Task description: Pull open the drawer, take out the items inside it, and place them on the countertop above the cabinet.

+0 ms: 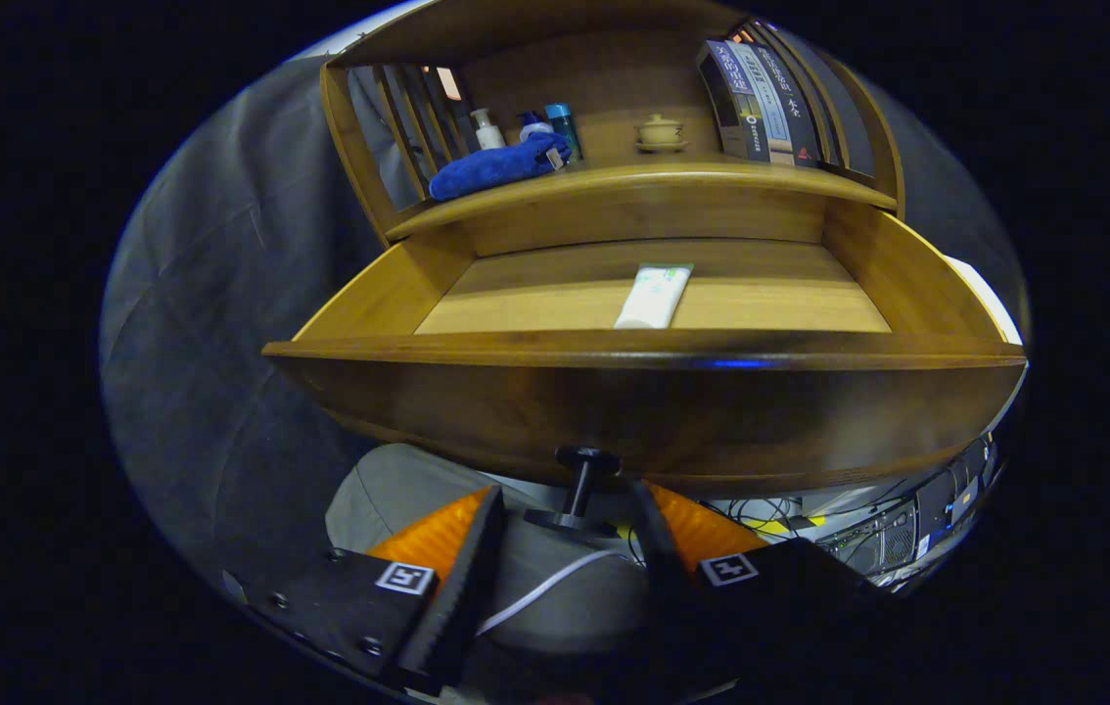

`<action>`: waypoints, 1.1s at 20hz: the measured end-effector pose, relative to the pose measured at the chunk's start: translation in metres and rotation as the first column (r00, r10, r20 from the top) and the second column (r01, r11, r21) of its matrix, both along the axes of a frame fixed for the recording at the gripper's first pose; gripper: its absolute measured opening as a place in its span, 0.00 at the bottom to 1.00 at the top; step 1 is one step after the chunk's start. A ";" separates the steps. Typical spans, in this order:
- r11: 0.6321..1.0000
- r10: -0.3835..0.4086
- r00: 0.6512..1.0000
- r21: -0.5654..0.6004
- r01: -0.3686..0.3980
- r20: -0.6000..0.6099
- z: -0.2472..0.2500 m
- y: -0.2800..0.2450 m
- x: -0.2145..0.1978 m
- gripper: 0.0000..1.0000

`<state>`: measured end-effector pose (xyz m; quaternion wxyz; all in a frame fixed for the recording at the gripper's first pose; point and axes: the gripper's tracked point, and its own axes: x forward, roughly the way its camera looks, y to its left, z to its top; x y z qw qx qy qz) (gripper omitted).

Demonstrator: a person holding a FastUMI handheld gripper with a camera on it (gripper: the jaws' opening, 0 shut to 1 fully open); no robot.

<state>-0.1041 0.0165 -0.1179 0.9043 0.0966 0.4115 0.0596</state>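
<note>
Our gripper (570,509) stands with fingers parted around the drawer (653,411) knob (582,485) at lower centre, not clamping. The tube (654,295) lies mid-frame inside; we should rise clear and approach it lengthwise.

Gripper cam: low, close in front of the pulled-out brown wooden drawer (643,392), facing the cabinet and tilted up.

Lens sits just below and ahead of the drawer's front panel, near enough that the panel spans most of the width. Black drawer knob (586,482) is right ahead, just beyond the spread gripper (570,524) fingers. Sightline clears the drawer's top edge, so the drawer floor and the white tube (654,294) lying on it show. Above and behind the drawer: the wooden countertop shelf (633,176). Fisheye bends the drawer's edges.
</note>
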 end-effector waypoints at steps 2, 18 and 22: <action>1.000 0.008 1.000 0.006 -0.008 0.014 0.008 -0.001 -0.004 0.87; 0.999 0.044 0.873 -0.041 -0.028 0.486 0.234 -0.018 0.132 0.96; 0.997 0.035 0.930 -0.080 -0.006 0.367 0.204 -0.012 0.165 0.96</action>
